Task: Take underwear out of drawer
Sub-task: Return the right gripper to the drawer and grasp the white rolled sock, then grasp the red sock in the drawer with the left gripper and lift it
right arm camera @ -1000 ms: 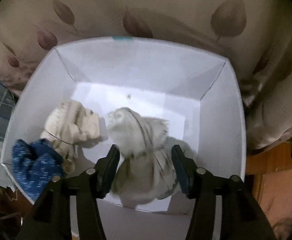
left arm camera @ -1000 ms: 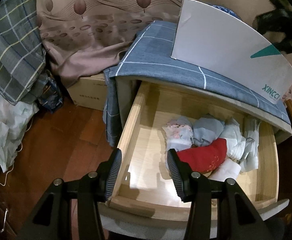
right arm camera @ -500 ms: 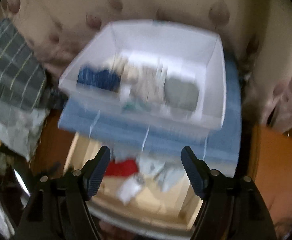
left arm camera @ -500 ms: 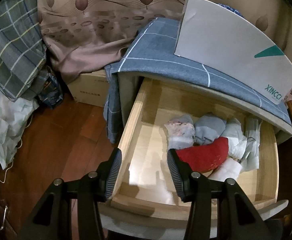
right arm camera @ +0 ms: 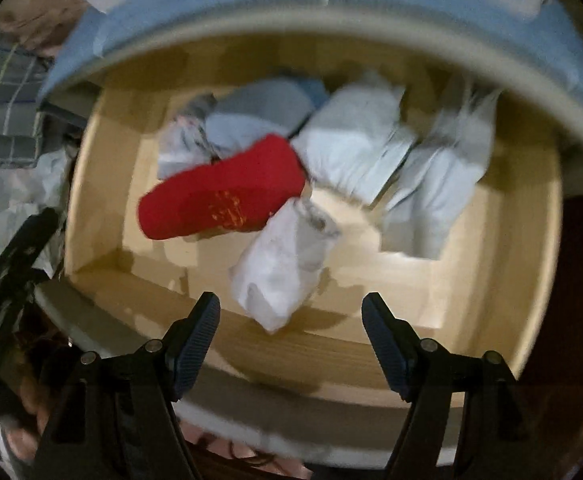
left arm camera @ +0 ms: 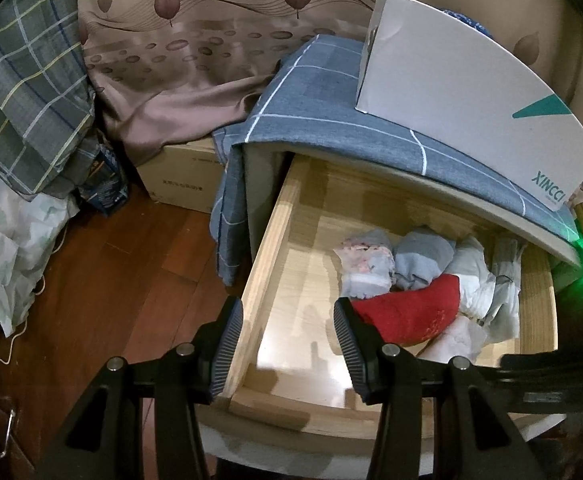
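Below, smooth pale wooden drawer (right arm camera: 103, 184), crumpled red underwear (right arm camera: 219, 196), soft white bundles (right arm camera: 283, 264)

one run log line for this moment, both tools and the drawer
left tool: open, empty, at drawer side | right tool: open, empty, above white bundle | red piece: in drawer

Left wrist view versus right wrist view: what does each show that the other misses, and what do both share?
Only the left wrist view shows the white box on the blue checked cloth, its side printed with a teal mark, plus the cardboard carton, the wooden floor and the left gripper, open over the drawer's left wall. Only the right wrist view shows the right gripper, open and empty above the white bundle. Both show the open drawer and the red garment among pale folded clothes.
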`<move>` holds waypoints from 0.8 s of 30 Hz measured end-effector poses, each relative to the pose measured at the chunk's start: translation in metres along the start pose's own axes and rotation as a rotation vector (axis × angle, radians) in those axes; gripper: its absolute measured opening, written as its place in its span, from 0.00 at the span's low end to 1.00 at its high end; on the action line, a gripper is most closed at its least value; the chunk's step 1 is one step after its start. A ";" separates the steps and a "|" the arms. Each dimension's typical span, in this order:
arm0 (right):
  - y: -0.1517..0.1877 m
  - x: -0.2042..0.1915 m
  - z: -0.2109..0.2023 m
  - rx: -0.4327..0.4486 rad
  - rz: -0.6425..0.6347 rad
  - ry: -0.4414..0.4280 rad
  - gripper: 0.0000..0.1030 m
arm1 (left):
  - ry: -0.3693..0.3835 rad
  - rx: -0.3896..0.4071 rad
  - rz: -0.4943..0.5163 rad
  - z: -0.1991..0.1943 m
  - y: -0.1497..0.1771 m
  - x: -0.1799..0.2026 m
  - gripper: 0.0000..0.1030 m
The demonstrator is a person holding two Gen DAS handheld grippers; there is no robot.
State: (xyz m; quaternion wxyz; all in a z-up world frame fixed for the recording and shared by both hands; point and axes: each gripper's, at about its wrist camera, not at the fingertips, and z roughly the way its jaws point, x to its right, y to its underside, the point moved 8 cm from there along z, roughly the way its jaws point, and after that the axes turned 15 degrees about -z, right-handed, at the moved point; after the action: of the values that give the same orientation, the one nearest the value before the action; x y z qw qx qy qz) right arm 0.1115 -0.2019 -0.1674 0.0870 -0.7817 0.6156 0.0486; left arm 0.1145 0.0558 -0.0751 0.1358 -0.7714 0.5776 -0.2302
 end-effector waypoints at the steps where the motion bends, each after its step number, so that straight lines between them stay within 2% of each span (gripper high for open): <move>1: -0.001 -0.001 0.008 -0.009 0.012 -0.006 0.69 | 0.000 0.000 -0.001 0.000 0.000 0.000 0.47; 6: -0.010 -0.011 0.041 -0.051 0.032 0.001 0.69 | 0.004 -0.005 -0.001 0.000 0.000 0.000 0.47; 9: -0.013 -0.012 0.055 -0.081 0.030 0.035 0.69 | 0.003 -0.007 0.001 0.001 0.001 0.001 0.47; 12: -0.011 -0.010 0.064 -0.108 0.013 0.063 0.64 | 0.001 -0.007 0.006 0.002 0.001 0.003 0.47; 13: -0.010 -0.008 0.066 -0.115 0.007 0.066 0.57 | 0.000 -0.008 0.008 0.002 0.001 0.004 0.47; 14: -0.008 -0.007 0.068 -0.120 0.006 0.065 0.56 | -0.003 -0.009 0.011 0.002 0.002 0.004 0.47; 20: 0.010 0.023 0.062 -0.144 -0.023 0.143 0.55 | -0.008 -0.012 0.025 0.004 0.003 0.007 0.47; 24: 0.027 0.044 0.059 -0.158 -0.001 0.144 0.54 | 0.014 -0.047 0.050 0.010 0.007 0.013 0.47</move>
State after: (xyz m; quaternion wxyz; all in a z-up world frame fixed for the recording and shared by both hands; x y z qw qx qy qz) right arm 0.0975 -0.2385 -0.2358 -0.0190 -0.7879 0.6142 0.0407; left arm 0.1166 0.0410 -0.0841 0.1192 -0.7581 0.6027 -0.2187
